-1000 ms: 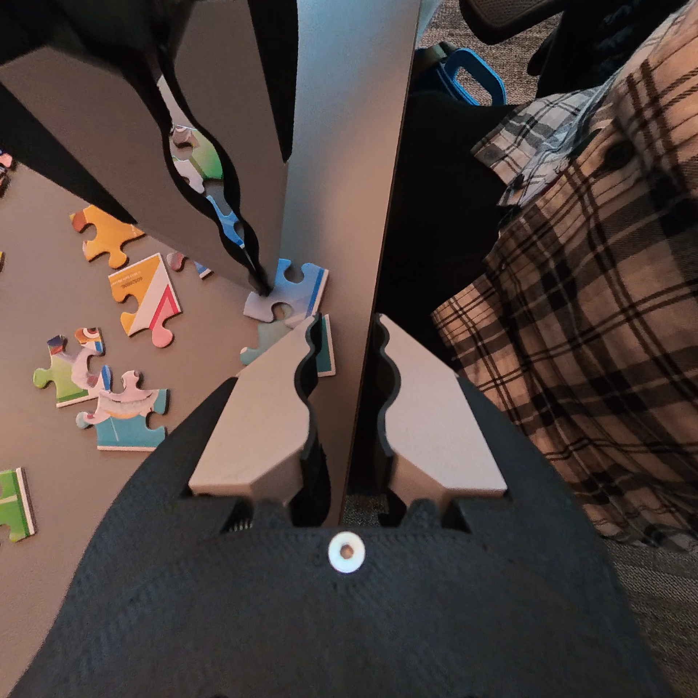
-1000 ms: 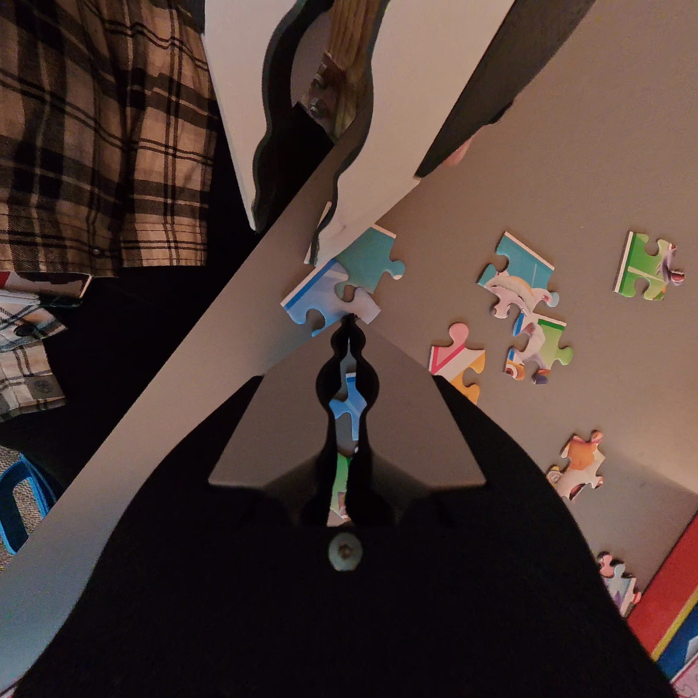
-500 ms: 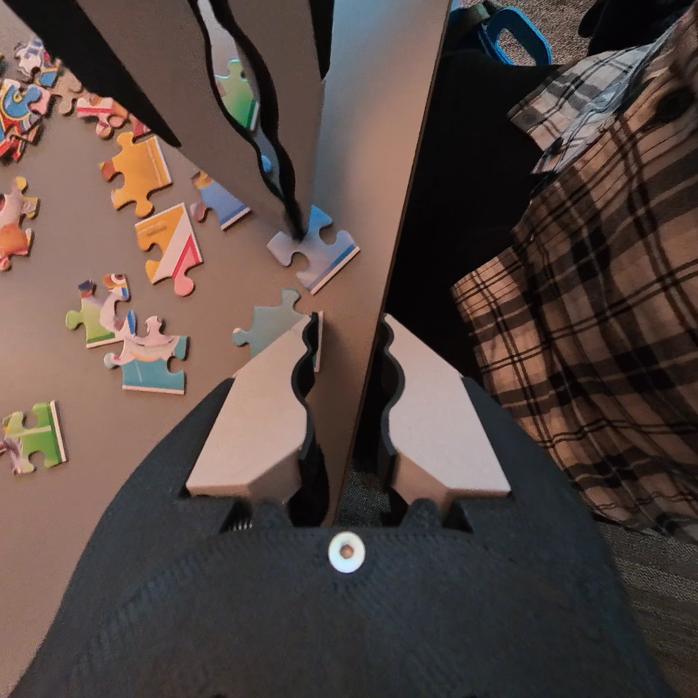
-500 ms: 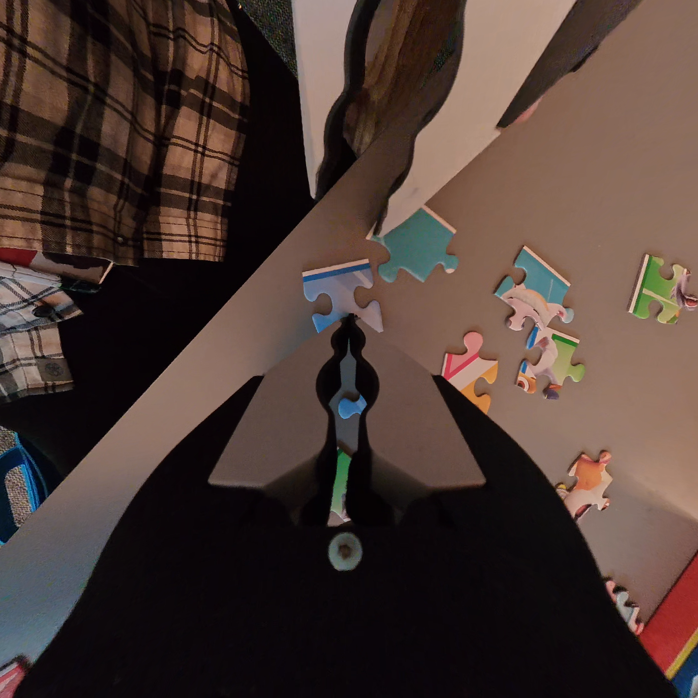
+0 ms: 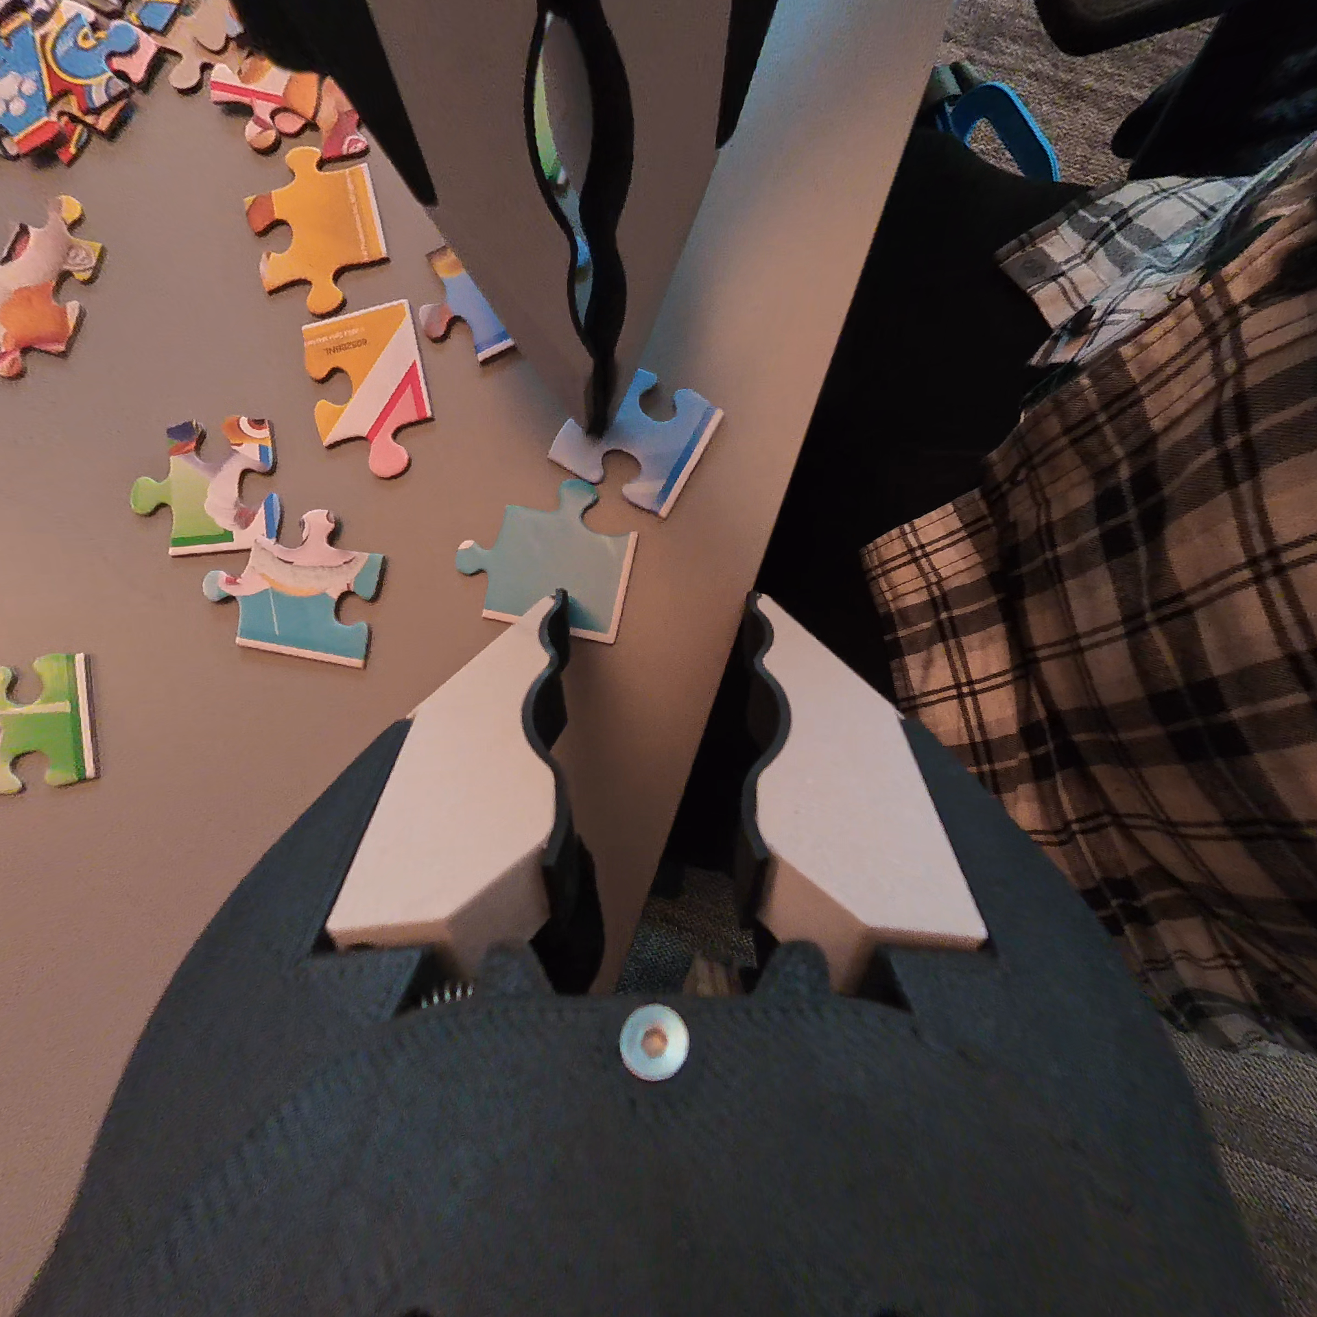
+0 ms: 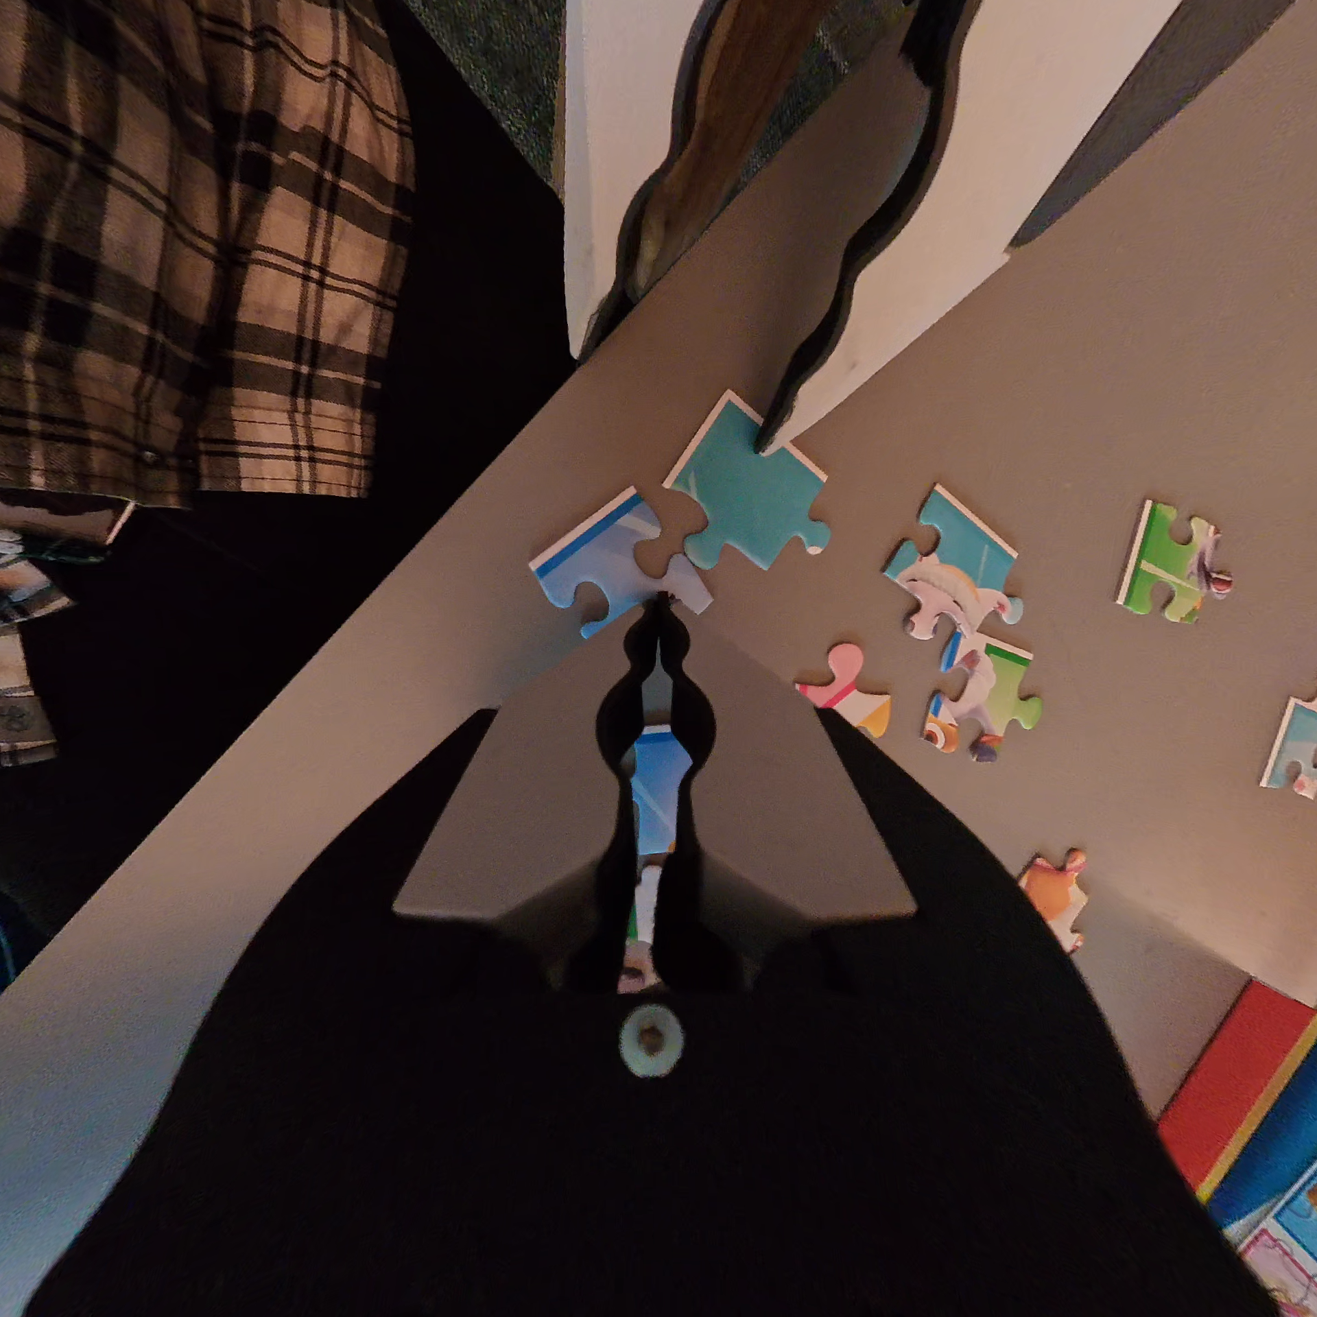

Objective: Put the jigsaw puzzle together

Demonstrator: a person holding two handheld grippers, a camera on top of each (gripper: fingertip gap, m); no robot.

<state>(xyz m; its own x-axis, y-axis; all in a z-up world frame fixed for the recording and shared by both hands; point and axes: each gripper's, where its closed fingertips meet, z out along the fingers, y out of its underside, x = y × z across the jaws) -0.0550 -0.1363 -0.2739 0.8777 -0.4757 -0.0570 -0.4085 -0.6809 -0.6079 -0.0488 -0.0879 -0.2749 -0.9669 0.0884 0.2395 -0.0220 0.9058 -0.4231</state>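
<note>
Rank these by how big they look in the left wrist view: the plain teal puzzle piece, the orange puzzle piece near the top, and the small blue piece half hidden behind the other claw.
1. Plain teal puzzle piece and orange puzzle piece: too alike to separate.
2. Small blue piece, though it is partly hidden.

Each gripper has a black, ridged printed body with a round silver screw set in the middle. The left gripper (image 5: 652, 627) carries two pale grey wedge fingers (image 5: 456, 798) lined with wavy black pads; a small coil spring shows at one base. The right gripper (image 6: 659, 606) matches it. The person wears a brown-and-black plaid shirt (image 5: 1140, 641)
</note>
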